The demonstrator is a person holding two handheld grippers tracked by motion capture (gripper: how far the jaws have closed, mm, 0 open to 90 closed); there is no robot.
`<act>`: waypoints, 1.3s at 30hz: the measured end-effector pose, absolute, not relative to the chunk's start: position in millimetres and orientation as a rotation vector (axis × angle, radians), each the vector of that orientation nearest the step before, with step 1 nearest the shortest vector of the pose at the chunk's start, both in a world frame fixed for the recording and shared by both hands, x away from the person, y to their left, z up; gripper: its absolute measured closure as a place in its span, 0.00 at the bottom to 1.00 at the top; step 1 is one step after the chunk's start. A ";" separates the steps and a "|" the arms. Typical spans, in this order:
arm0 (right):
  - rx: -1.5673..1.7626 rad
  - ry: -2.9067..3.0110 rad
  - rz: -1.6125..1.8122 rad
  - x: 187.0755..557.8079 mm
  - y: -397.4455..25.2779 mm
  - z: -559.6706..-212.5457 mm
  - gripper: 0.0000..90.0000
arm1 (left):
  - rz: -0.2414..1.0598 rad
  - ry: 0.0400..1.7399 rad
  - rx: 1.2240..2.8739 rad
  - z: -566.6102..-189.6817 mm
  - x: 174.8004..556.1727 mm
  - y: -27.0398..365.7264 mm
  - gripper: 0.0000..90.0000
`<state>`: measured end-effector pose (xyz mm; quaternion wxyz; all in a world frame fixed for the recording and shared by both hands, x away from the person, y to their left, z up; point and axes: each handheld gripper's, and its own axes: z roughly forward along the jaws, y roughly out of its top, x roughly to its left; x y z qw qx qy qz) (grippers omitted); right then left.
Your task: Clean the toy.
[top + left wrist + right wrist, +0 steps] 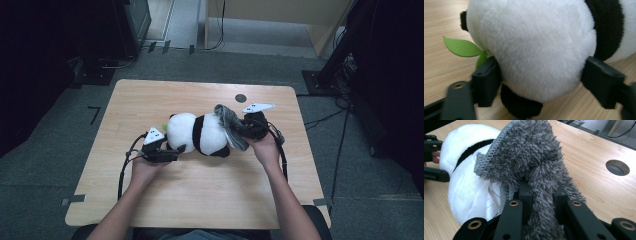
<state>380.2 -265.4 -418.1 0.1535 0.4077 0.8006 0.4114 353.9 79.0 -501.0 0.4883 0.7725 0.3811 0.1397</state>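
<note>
the left gripper (176, 150) sits toward the left of the tabletop (200, 195), its jaws spread wide round the white head end of the plush panda (200, 132) and pressing into the fur on both sides, so it grasps the toy rather than hangs loose; in the left gripper view a green felt leaf (461, 47) pokes out beside one jaw; the panda lies on its side near the middle of the tabletop, its long axis running left to right, head toward the left gripper and rear toward the right; at that rear end the right gripper (245, 131) is clenched on a grey fuzzy cloth (231, 125), pinched between its jaws and draped against the panda's white body; judging by this, the cloth must travel leftward along the toy's axis, and the right hand (265, 147) is the nearer one to carry it; a round hole (241, 98) lies toward the far edge.
</note>
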 end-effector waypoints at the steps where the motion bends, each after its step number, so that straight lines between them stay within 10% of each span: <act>1: 1.169 2.296 1.180 380.2 -265.4 -418.1 0.85 | 0.343 0.934 1.873 -500.9 353.8 79.0 0.25; 7: 1.108 2.271 1.211 373.9 -263.9 -393.6 0.85 | 0.335 0.954 1.868 -493.7 350.3 79.9 0.46; 28: 0.744 2.539 1.121 378.2 -114.3 -394.3 0.84 | 0.316 0.972 1.850 -482.4 345.3 78.0 0.47; 39: 0.793 2.521 1.078 375.9 -138.1 -394.4 0.84 | 0.300 0.983 1.862 -485.3 347.7 79.9 0.44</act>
